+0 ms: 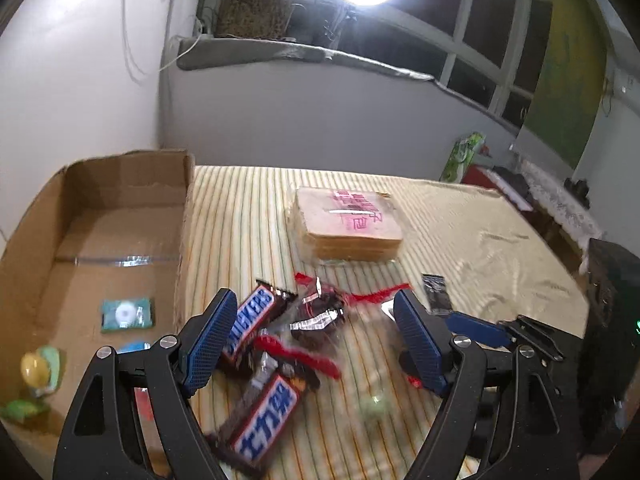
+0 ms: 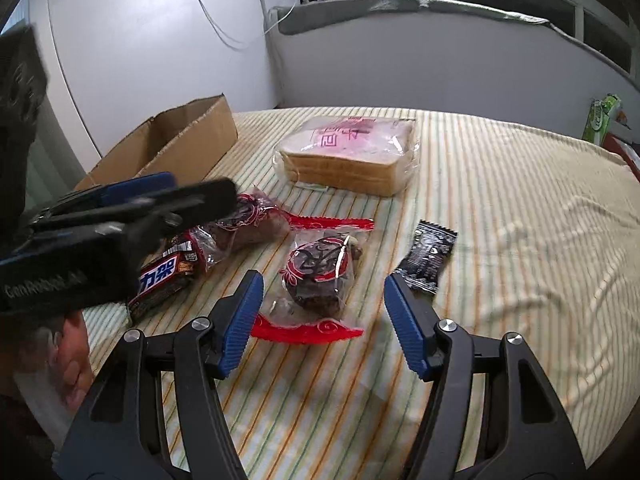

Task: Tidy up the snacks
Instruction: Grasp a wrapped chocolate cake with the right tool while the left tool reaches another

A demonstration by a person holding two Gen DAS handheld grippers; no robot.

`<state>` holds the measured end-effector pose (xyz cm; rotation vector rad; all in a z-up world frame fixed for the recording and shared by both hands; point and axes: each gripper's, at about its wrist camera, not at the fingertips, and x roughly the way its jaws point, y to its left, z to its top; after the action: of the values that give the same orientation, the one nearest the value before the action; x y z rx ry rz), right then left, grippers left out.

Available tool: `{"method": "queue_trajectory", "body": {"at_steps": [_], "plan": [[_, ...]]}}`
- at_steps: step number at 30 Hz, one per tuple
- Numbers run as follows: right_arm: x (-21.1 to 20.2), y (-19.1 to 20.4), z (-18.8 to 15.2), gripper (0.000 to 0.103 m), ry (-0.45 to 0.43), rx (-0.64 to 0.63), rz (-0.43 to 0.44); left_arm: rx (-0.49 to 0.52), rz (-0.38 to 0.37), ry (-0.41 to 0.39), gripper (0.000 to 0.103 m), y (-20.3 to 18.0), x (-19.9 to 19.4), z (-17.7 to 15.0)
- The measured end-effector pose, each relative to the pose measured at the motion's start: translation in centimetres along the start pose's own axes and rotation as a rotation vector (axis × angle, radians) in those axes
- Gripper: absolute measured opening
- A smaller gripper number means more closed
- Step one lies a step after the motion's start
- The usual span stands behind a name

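My left gripper (image 1: pixel 313 296) is open above a blurred heap of two Snickers bars (image 1: pixel 256 320) and clear red-edged packets of dark snacks (image 1: pixel 320 320), touching none that I can see. It appears blurred at the left in the right wrist view (image 2: pixel 120 216). My right gripper (image 2: pixel 322 280) is open and low over one red-edged dark snack packet (image 2: pixel 316 268), which lies between and just beyond its fingertips, pads apart from it. A small black packet (image 2: pixel 428 256) lies just right of it. A bagged stack of sliced bread (image 2: pixel 352 152) sits farther back.
An open cardboard box (image 1: pixel 120 208) stands at the left and holds a teal packet (image 1: pixel 126 314) and small yellow-green items (image 1: pixel 38 372). A striped cloth (image 2: pixel 500 220) covers the table. A green packet (image 2: pixel 600 116) stands beyond the far right edge. A hand (image 2: pixel 68 364) shows at lower left.
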<state>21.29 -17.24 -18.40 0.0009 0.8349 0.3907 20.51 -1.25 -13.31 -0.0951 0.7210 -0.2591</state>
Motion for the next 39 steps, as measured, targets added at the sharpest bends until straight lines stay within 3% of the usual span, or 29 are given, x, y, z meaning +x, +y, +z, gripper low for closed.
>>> {"method": "queue_trajectory", "body": {"at_steps": [3, 4, 6, 8, 11, 13, 17, 22, 26, 31, 35, 39], "plan": [[0.7, 0.0, 0.2, 0.059, 0.014, -0.009, -0.011, 0.03, 0.012, 0.052, 0.079, -0.9, 1.4, 0.3], [0.9, 0.0, 0.2, 0.049, 0.019, -0.011, -0.01, 0.045, 0.015, 0.057, 0.078, -1.2, 1.7, 0.4], [1.0, -0.1, 0.1, 0.047, 0.019, -0.009, -0.009, 0.062, 0.034, 0.073, 0.074, -1.6, 2.3, 0.3], [0.9, -0.3, -0.1, 0.045, 0.015, -0.01, -0.008, 0.074, 0.058, 0.074, 0.064, -1.8, 2.7, 0.2], [0.3, -0.9, -0.5, 0.044, -0.004, 0.008, -0.007, 0.078, 0.087, 0.089, 0.03, -1.4, 3.3, -0.2], [-0.4, -1.8, -0.9, 0.044, -0.022, 0.033, -0.007, 0.074, 0.057, 0.09, 0.026, -1.2, 3.2, -0.3], [-1.1, -2.9, -1.6, 0.044, -0.031, 0.059, 0.0, 0.097, 0.086, 0.069, 0.027, -1.3, 2.8, -0.5], [-1.4, -3.3, -1.9, 0.044, -0.045, 0.07, 0.013, 0.149, 0.101, 0.085, 0.054, -2.2, 2.8, -0.4], [-1.5, -3.4, -2.1, 0.044, -0.052, 0.076, 0.025, 0.17, 0.123, 0.106, 0.054, -2.9, 3.0, -0.2], [-1.5, -3.7, -2.3, 0.044, -0.06, 0.084, 0.035, 0.231, 0.099, 0.061, 0.057, -5.1, 1.5, 0.2], [-1.4, -3.5, -2.3, 0.044, -0.058, 0.07, 0.031, 0.235, 0.063, 0.081, 0.061, -6.3, 2.2, -0.5], [-1.6, -3.6, -2.3, 0.044, -0.06, 0.072, 0.037, 0.195, 0.083, 0.075, 0.063, -4.9, 2.1, -1.7]]}}
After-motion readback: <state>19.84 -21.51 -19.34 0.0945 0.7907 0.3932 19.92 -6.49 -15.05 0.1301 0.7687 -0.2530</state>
